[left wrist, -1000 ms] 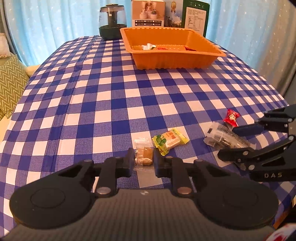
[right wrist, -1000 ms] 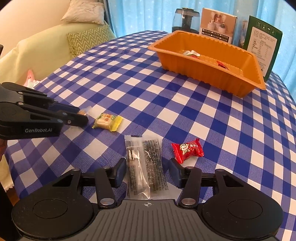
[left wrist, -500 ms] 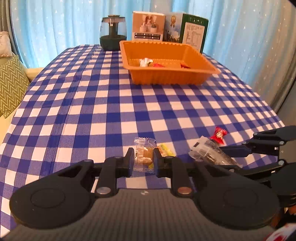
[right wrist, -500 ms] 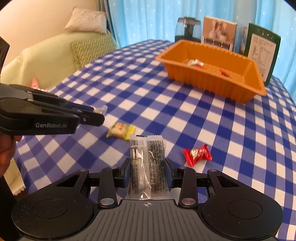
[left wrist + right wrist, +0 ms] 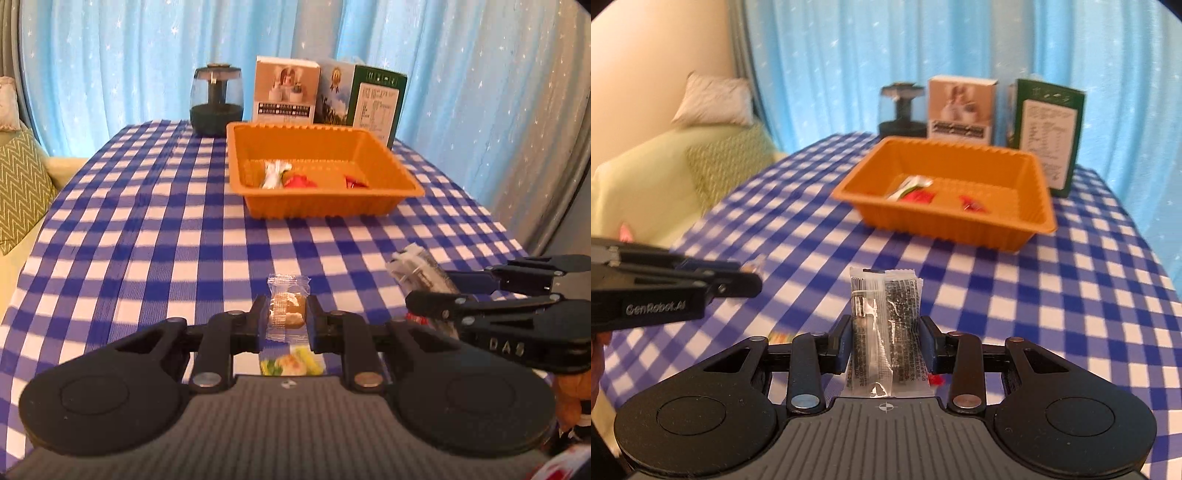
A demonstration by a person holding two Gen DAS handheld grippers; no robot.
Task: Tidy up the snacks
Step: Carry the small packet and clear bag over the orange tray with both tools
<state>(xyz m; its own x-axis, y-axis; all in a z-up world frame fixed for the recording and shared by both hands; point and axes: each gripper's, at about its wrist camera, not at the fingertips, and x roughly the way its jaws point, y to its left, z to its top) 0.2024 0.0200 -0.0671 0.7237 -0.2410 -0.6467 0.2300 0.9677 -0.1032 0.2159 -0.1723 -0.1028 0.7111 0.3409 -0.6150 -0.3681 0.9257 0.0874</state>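
Transport step: left gripper (image 5: pixel 287 320) clamps a clear-wrapped candy (image 5: pixel 287 310), right gripper (image 5: pixel 885 341) clamps a transparent sachet (image 5: pixel 884 325); next, release both above the orange tray (image 5: pixel 402 173).

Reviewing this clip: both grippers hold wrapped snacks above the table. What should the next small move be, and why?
Probably carry both forward to the orange tray: the left gripper grips a clear-wrapped candy, the right gripper a clear packet, and both are well short of it.
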